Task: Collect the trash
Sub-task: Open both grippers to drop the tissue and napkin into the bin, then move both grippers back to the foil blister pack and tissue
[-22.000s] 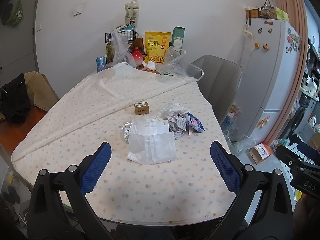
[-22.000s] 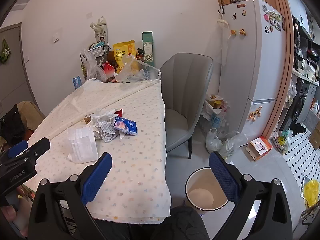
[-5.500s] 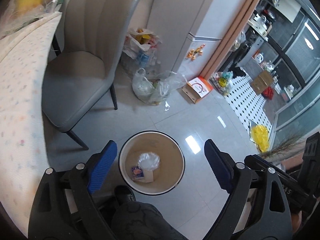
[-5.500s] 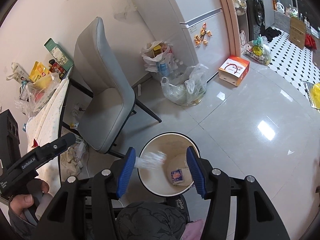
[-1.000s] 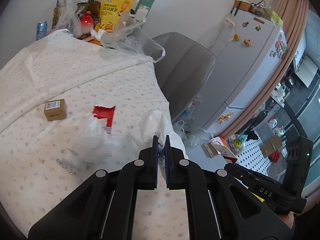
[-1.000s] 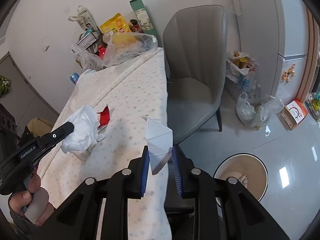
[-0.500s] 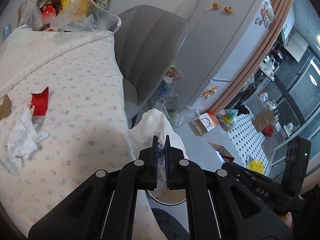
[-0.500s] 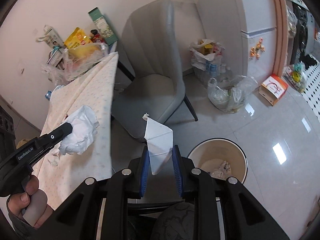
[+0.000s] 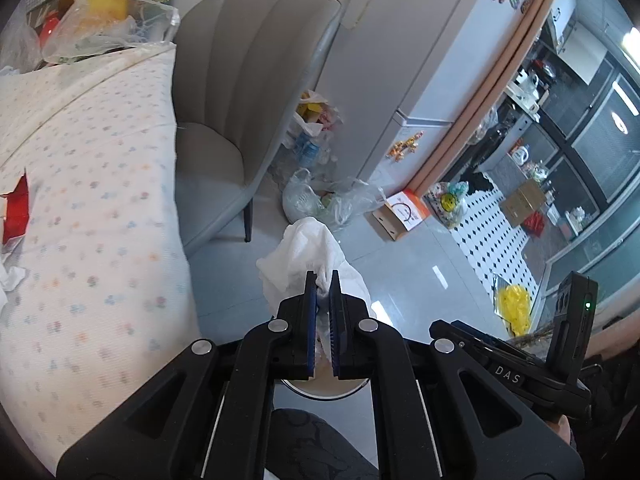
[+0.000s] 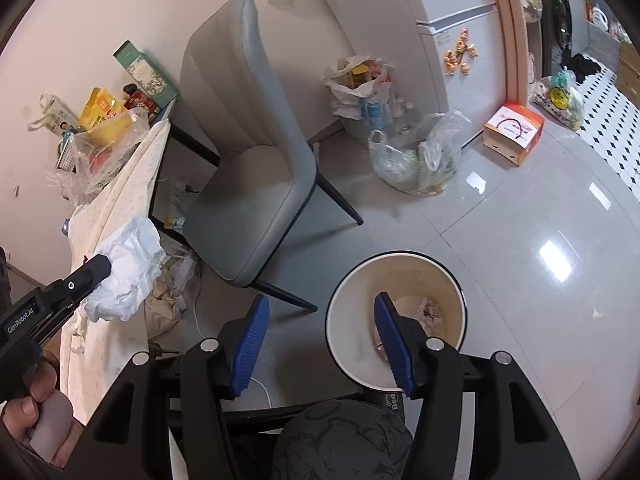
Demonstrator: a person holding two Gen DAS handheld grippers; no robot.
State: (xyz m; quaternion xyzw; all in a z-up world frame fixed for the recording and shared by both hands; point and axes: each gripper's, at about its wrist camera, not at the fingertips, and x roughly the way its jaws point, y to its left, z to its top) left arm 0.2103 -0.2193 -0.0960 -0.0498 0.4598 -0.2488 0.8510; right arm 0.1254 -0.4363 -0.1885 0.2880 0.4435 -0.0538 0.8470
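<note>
Left tongs (image 9: 323, 284) are pinched together on a crumpled white tissue (image 9: 304, 256), which bulges up and out past the tips at centre frame. Right wrist view shows the same left tongs (image 10: 105, 266) at the left edge with the tissue (image 10: 128, 272) wadded at the tip, and a hand (image 10: 36, 412) gripping the handle at lower left.

Right tongs (image 10: 320, 322) stand apart and are opening, nothing between the blue pads (image 10: 250, 344). The right pad overlaps the round trash bin (image 10: 340, 300) in the picture, lower centre. Inside the bin, crumpled paper trash (image 10: 428, 310) lies on the bottom; a white piece looks to sit behind the right pad, too hidden to tell.

Table (image 9: 100, 200) with a dotted cloth fills the left of the left wrist view; a red wrapper (image 9: 16, 208) and a white scrap (image 9: 10, 276) lie at the far left edge. Grey chair (image 10: 248, 152) stands just beside the table. Grey tiled floor (image 10: 520, 208), glossy. Clear plastic bag (image 10: 416, 156) of rubbish and a white-orange box (image 10: 514, 130) on the floor near the fridge (image 10: 448, 40), upper right.

Only the left wrist view shows the table top and the red wrapper; there the bin (image 9: 332, 390) is just a sliver of rim below the tongs. Only the right wrist view shows the bin's inside.
</note>
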